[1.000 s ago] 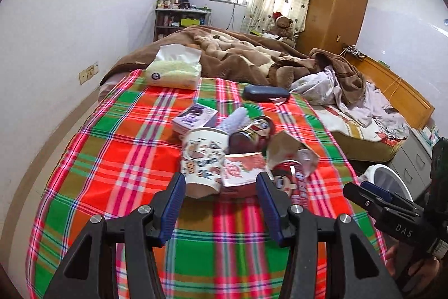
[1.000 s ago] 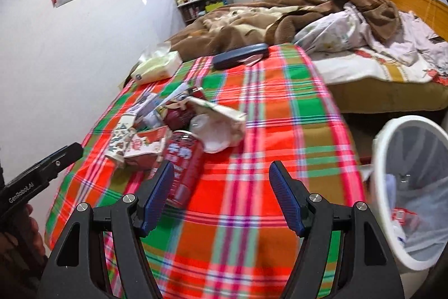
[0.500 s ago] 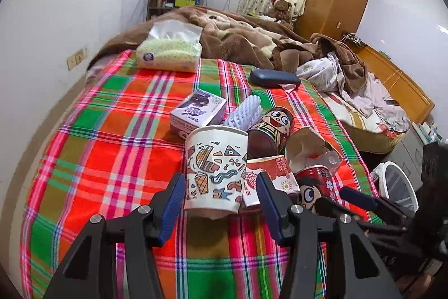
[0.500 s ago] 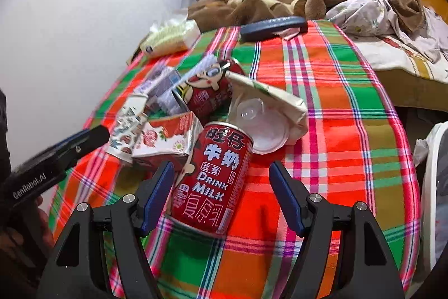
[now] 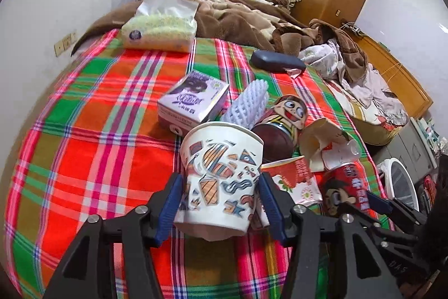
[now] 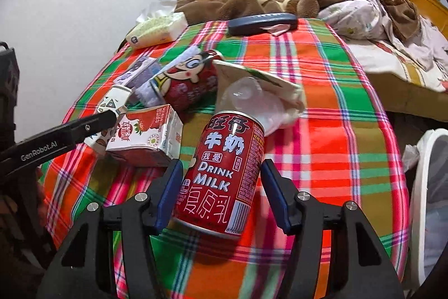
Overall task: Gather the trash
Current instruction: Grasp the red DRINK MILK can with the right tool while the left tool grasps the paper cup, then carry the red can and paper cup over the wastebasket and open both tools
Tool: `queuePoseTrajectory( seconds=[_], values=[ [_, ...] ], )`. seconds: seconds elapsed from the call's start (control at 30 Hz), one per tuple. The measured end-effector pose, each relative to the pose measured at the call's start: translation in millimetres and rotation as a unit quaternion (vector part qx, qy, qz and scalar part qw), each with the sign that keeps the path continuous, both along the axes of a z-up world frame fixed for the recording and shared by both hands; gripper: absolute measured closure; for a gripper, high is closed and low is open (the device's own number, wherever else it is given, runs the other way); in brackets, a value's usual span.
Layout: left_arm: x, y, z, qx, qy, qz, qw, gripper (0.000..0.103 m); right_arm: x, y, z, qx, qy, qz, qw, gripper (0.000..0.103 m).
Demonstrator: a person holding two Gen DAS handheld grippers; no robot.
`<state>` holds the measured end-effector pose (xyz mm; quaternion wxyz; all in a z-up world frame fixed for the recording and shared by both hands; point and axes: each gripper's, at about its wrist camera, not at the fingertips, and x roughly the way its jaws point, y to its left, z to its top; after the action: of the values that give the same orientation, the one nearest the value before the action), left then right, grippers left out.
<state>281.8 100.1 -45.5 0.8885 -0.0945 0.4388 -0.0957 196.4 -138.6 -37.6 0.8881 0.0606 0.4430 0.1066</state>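
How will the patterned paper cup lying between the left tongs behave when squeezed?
The paper cup probably dents easily: thin walls, open mouth. It looks empty, so likely light. On its side, it may roll on the plaid blanket.

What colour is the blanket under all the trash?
The blanket is bright plaid: red, green and orange squares with pink and white stripes. The left wrist view shows it best.
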Motion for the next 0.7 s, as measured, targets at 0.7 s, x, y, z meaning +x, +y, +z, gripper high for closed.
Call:
queuePoseTrajectory(
  seconds=[0.7],
  values=[
    [0.7,2.7,7.3,-0.011,-0.018,0.024,0.9995,0.049,-3.1,-9.0,-1.9,0.002,-0.009,-0.004,1.0,0.045]
  ],
)
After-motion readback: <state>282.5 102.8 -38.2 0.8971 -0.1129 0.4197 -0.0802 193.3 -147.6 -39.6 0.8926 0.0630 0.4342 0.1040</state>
